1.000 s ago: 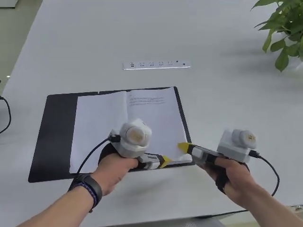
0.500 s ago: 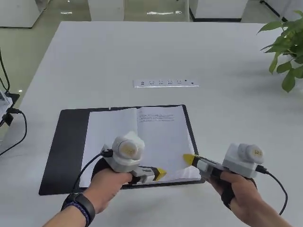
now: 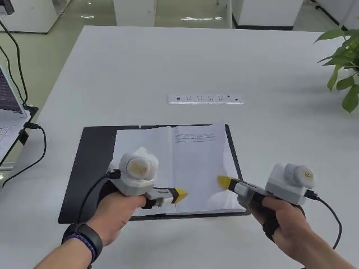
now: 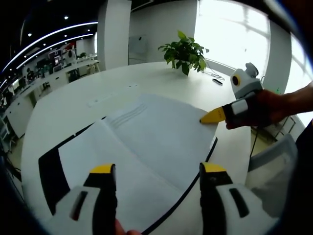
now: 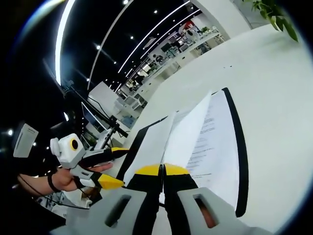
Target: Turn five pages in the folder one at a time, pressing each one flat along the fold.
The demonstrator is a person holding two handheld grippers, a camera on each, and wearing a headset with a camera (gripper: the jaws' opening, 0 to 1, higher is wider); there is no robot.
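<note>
Page-turn step: right gripper (image 5: 162, 170) clenched on the right page (image 3: 205, 154) edge, page raised off the folder (image 3: 90, 168) lying open on the table (image 3: 168, 61), left gripper (image 4: 157, 169) released near the fold; next, I'd say, carry page left, then press along fold.

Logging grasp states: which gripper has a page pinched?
The right gripper: its jaws are shut on a lifted page; the left gripper is open.
</note>
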